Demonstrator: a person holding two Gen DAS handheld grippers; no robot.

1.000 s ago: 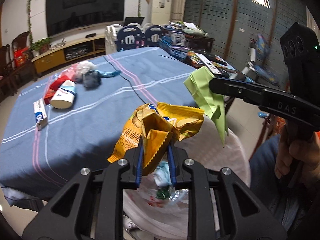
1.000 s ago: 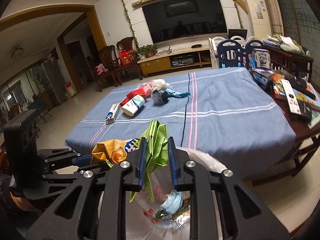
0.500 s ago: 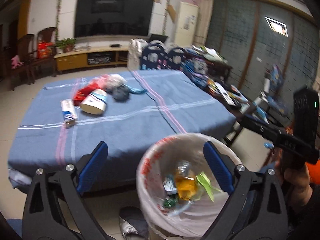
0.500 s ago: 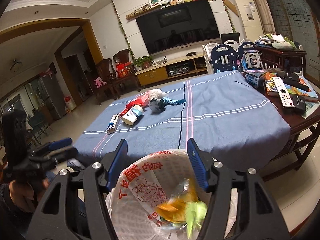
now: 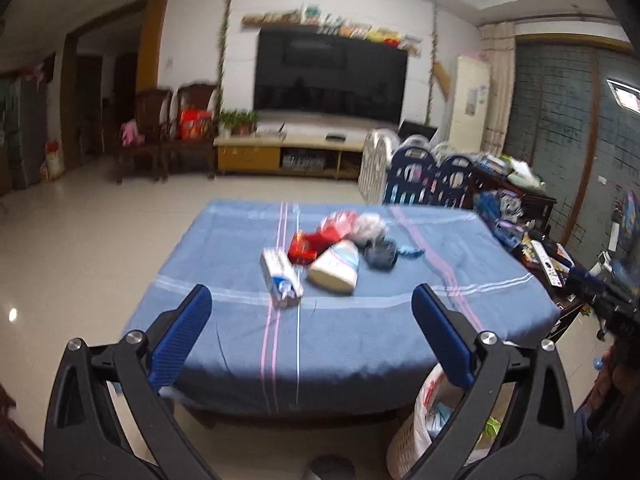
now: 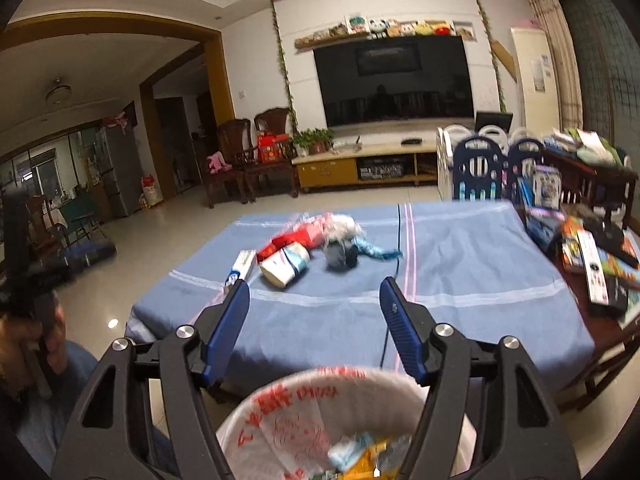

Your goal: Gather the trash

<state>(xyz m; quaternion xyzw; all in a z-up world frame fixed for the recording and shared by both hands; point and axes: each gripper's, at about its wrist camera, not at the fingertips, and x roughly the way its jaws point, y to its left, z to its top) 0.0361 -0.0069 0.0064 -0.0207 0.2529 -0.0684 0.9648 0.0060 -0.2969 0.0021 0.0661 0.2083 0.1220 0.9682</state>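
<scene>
Trash lies in a pile on the blue tablecloth (image 5: 224,248): a toothpaste box (image 5: 280,278), a paper cup (image 5: 334,268), a red wrapper (image 5: 308,242), a white wad (image 5: 370,226) and a dark bundle (image 5: 380,254). The same pile shows in the right wrist view, with the cup (image 6: 285,265) and box (image 6: 241,266). My left gripper (image 5: 306,340) is open and empty, short of the table. My right gripper (image 6: 314,330) is open and empty above the bin (image 6: 280,420), which holds wrappers. The bin also shows low right in the left wrist view (image 5: 412,436).
Remotes and books (image 6: 596,264) crowd the table's right side. A child gate (image 6: 480,168) stands beyond the table. Chairs (image 6: 256,156) and a TV cabinet (image 6: 360,164) line the far wall. A black cord (image 6: 399,248) crosses the cloth.
Both grippers opened and dropped the yellow chip bag and the green wrapper into the bin. Both have since lifted and turned toward the pile on the table.
</scene>
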